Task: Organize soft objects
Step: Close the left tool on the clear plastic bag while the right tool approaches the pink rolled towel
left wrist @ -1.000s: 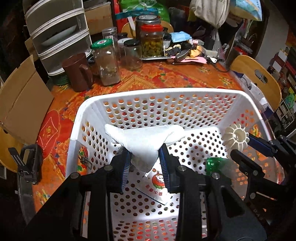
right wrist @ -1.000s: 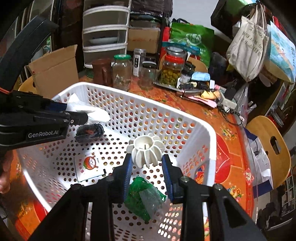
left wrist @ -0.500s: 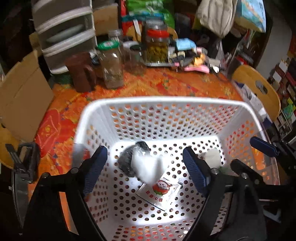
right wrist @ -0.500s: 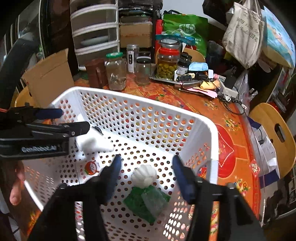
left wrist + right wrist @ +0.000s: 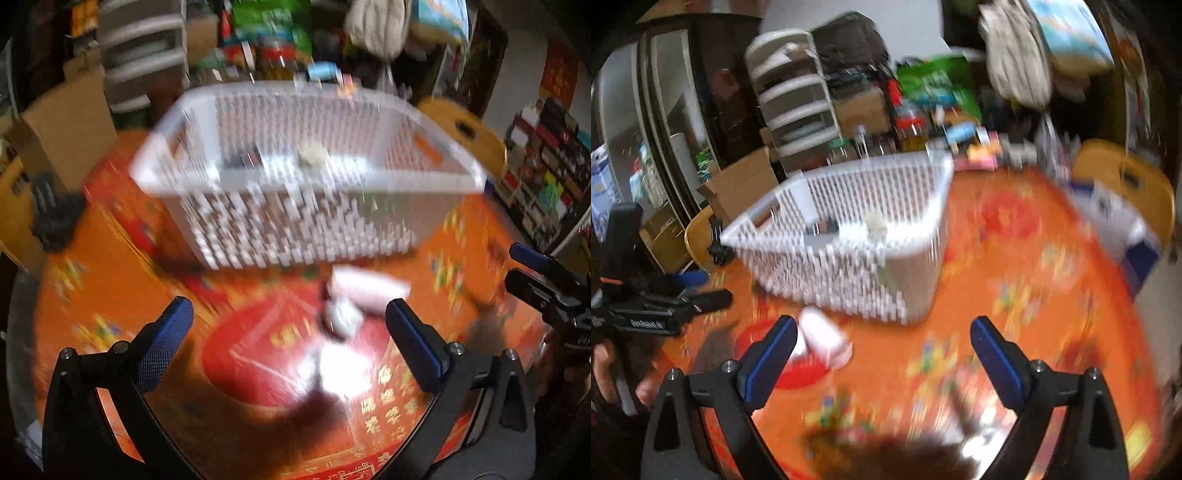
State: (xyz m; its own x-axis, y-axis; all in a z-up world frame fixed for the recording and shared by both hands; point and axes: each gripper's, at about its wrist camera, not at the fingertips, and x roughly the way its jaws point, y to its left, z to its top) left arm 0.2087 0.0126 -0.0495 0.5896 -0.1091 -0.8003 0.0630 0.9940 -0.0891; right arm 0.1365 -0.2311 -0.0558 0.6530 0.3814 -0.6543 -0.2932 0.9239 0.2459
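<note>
Basket holds a cream piece and something dark; I judge more remains: a pale roll lies on the cloth before it. My left claw and right claw are opening, both empty.

1. Both fisheye pictures were heavily smeared by motion; the white perforated plastic basket showed its holes only as vertical streaks.
2. The black two-finger grippers with blue pads stayed sharp against the blurred surroundings in each view.
3. A bright white glare patch lay on the glossy orange and red patterned tablecloth in the left view.
4. The room behind was dim, and the picture corners fell to black.
5. Straight edges bowed outward toward the rims.
6. A dark shadow smudged the tablecloth at the bottom centre of the right view.
</note>
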